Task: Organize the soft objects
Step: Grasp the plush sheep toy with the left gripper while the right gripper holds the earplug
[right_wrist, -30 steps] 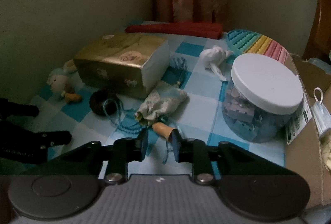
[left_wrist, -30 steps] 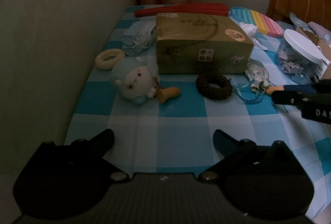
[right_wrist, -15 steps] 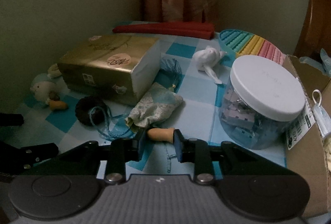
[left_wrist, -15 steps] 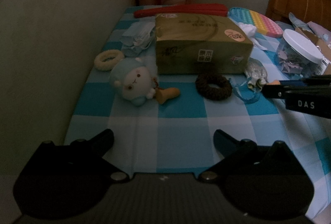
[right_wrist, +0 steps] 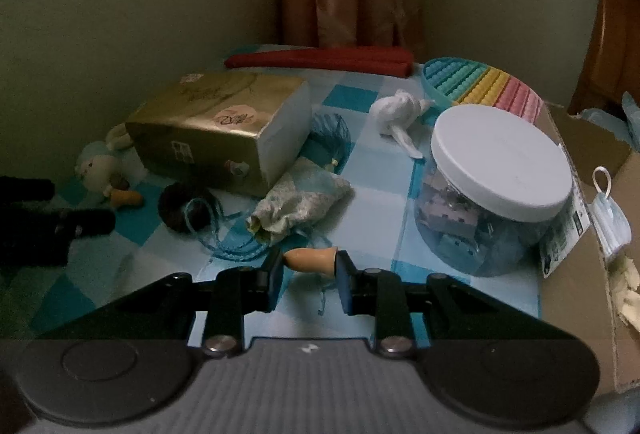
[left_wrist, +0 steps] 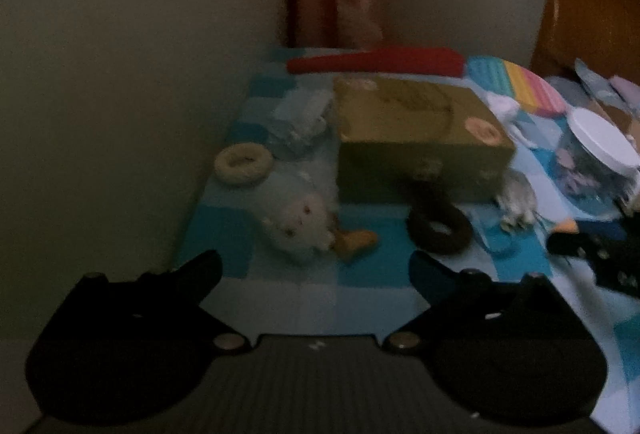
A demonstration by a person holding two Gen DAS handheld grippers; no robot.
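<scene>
Between the pads of the right hand-held gripper (right_wrist: 310,266), a small tan plush cone (right_wrist: 310,260) is pinched crosswise, judged light and squashy, floral pouch (right_wrist: 300,197) at twelve o'clock; left hand-held gripper (left_wrist: 316,266) wide, empty.

From my seat I see a checked cloth (right_wrist: 372,169) over the bench, soft and matt. The box (right_wrist: 208,129) looks like glossy gold paper with a plain white end. The jar (right_wrist: 480,230) is clear smooth plastic under a matt white lid (right_wrist: 500,161). The sheep toy (left_wrist: 300,226) looks fluffy, the pouch (right_wrist: 300,201) a thin printed fabric. My right tool (right_wrist: 310,266) is matt black plastic with metal screws.
</scene>
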